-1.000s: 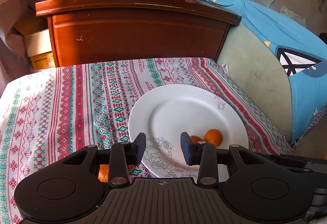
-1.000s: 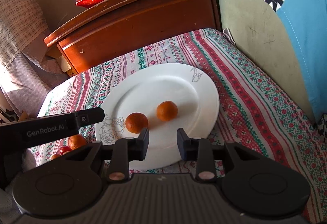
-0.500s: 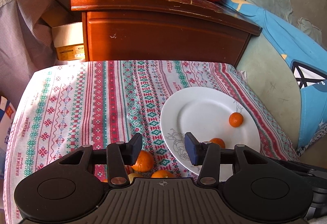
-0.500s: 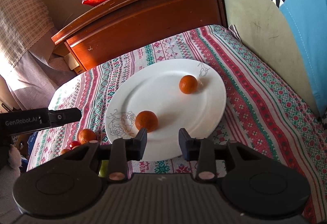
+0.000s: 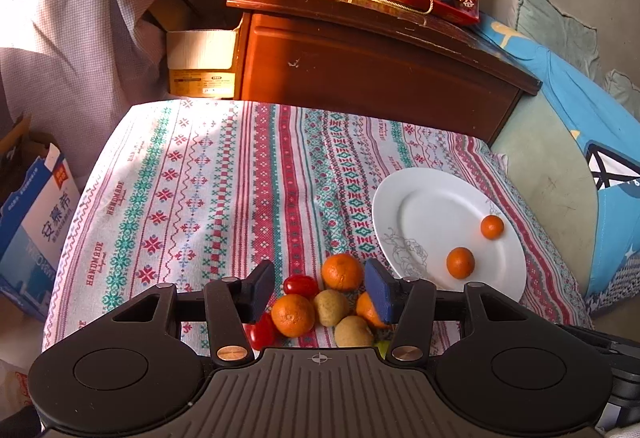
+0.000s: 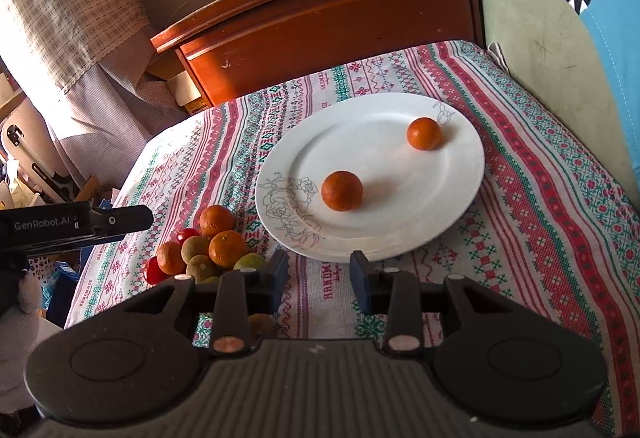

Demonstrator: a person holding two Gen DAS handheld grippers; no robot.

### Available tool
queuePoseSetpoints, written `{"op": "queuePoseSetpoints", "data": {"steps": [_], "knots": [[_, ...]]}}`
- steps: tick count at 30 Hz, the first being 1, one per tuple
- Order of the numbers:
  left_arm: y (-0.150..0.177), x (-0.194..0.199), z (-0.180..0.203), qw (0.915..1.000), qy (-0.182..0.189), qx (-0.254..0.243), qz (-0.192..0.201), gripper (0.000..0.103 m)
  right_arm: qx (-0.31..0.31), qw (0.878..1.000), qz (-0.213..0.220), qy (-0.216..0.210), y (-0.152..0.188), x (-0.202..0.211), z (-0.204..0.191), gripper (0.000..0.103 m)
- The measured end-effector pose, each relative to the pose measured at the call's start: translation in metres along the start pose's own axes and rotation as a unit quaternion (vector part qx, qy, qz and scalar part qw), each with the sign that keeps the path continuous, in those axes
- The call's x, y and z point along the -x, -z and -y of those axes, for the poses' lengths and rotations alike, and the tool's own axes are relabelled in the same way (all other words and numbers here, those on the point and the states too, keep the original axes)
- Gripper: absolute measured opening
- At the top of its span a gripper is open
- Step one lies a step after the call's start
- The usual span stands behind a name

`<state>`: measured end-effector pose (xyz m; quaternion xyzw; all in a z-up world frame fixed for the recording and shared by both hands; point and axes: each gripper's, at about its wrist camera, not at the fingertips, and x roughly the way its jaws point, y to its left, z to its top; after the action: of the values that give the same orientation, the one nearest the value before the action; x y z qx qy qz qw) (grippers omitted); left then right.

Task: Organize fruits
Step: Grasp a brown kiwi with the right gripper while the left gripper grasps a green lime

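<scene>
Fruit pile of oranges, small red tomatoes and green-brown fruits: on the patterned cloth of the table, just left of the white plate. Two oranges on plate, apart: one near centre, one near far rim. Left tool: open, empty, poised over pile. Right tool: open, empty, at near rim of plate. Wooden cabinet behind table.
</scene>
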<state>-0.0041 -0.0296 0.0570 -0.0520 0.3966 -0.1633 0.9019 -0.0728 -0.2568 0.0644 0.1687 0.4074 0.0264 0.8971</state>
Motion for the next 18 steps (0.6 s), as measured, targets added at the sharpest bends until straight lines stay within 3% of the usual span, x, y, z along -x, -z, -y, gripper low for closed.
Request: {"op": "queuePoseSetpoints", "data": {"steps": [18], "knots": [[0.049,0.014,-0.013,0.9994,-0.028,-0.004,-0.021,0.049,0.062,0.997,-0.037,-0.024,0.037,-0.010,-0.035,0.036]]}}
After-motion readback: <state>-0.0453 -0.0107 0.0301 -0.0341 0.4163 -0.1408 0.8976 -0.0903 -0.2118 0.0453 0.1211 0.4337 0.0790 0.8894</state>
